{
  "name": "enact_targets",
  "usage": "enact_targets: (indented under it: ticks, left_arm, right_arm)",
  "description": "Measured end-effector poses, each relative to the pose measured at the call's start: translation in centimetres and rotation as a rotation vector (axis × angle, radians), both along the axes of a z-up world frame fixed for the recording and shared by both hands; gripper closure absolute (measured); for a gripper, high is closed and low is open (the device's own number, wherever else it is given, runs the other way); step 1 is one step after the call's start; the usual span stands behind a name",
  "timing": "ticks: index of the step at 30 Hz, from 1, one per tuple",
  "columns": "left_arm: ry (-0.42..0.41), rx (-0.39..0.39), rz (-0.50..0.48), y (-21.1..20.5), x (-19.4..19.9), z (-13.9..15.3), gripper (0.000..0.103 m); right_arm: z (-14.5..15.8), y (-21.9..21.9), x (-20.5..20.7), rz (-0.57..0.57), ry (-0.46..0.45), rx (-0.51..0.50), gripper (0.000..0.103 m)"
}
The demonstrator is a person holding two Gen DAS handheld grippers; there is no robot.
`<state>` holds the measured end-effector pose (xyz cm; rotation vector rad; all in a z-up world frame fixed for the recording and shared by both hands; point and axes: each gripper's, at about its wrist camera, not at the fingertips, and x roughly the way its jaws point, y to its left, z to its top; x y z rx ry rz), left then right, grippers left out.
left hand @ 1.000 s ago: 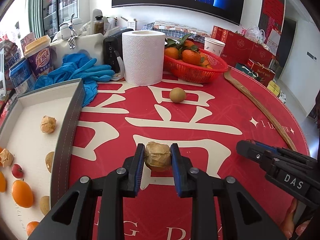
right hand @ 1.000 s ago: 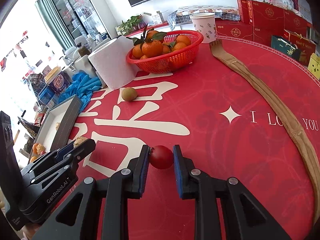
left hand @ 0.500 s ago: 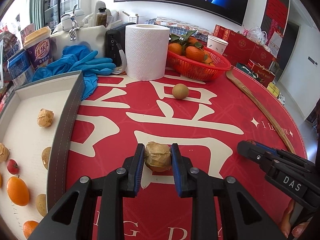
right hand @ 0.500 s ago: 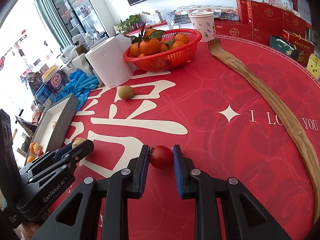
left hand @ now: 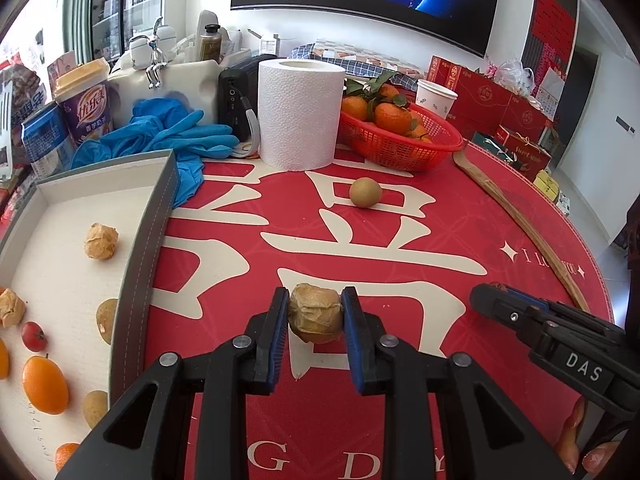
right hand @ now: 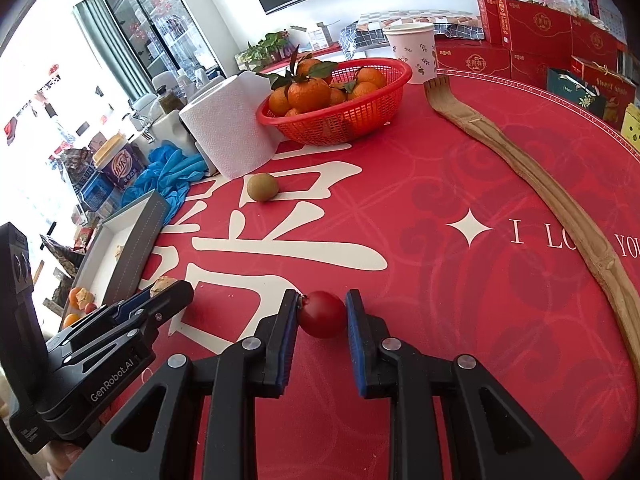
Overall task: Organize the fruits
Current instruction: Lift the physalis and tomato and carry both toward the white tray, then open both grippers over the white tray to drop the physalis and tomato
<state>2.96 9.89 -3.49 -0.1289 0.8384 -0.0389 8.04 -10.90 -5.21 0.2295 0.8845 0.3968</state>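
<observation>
My left gripper point(left hand: 315, 312) is shut on a papery tan husk fruit point(left hand: 316, 314), held just above the red tablecloth. My right gripper point(right hand: 322, 314) is shut on a small red cherry tomato point(right hand: 322, 315). The right gripper's body point(left hand: 560, 340) shows at the right of the left wrist view; the left gripper's body point(right hand: 112, 332) shows at the left of the right wrist view. A grey-rimmed white tray point(left hand: 136, 264) to the left holds several small fruits, among them a husk fruit point(left hand: 101, 241) and a kumquat point(left hand: 45, 384). A round green-brown fruit point(left hand: 365, 192) lies loose on the cloth.
A red basket point(left hand: 400, 146) of tangerines, a paper roll point(left hand: 298, 114), blue gloves point(left hand: 176, 136) and a paper cup point(left hand: 436, 98) stand at the back. A long wooden back scratcher point(right hand: 560, 208) lies along the table's right side. Red gift boxes point(right hand: 536, 28) sit beyond.
In the left wrist view the scene has slid slightly downward and leftward as the left gripper shifted a little; both fruits stay gripped. The right gripper has kept still.
</observation>
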Motion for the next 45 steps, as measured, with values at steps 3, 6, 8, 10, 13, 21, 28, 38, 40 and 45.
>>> enact_targets:
  ticks: [3,6,8,10,13,21,28,38,40,45]
  left_arm:
    - [-0.034,-0.012,0.02,1.0,-0.4,1.3,0.074]
    - [-0.077,-0.005,0.061,2.6,-0.9,2.8,0.074]
    - [-0.103,-0.003,0.1,4.2,-1.3,3.8,0.074]
    - [-0.126,-0.005,0.156,6.4,-1.9,4.6,0.074]
    - [-0.147,0.003,0.268,10.4,-2.9,5.2,0.074]
    - [-0.025,-0.031,0.485,18.3,-4.5,2.4,0.053]
    - [0.083,-0.04,0.565,20.3,-5.0,1.2,0.02]
    - [0.123,0.018,0.507,18.7,-4.4,0.9,0.013]
    - [0.123,0.008,0.501,18.7,-4.5,0.9,0.013]
    - [0.108,0.022,0.52,18.8,-4.7,1.0,0.013]
  right_arm:
    - [0.4,0.4,0.0,0.021,-0.025,0.008,0.078]
    - [1.1,1.4,-0.1,0.044,-0.039,-0.001,0.078]
    - [2.0,2.7,-0.3,0.069,-0.059,-0.014,0.078]
    - [3.0,4.7,-0.2,0.11,-0.064,-0.021,0.078]
    - [4.6,9.0,0.0,0.212,-0.067,-0.019,0.078]
    - [5.0,21.6,1.1,0.453,0.01,-0.06,0.078]
    - [4.5,26.4,2.5,0.497,0.052,-0.198,0.077]
    - [6.7,26.6,1.7,0.434,-0.018,-0.32,0.0]
    - [6.4,26.8,1.7,0.432,-0.004,-0.361,0.0]
    - [6.1,26.7,1.4,0.434,0.005,-0.389,0.0]
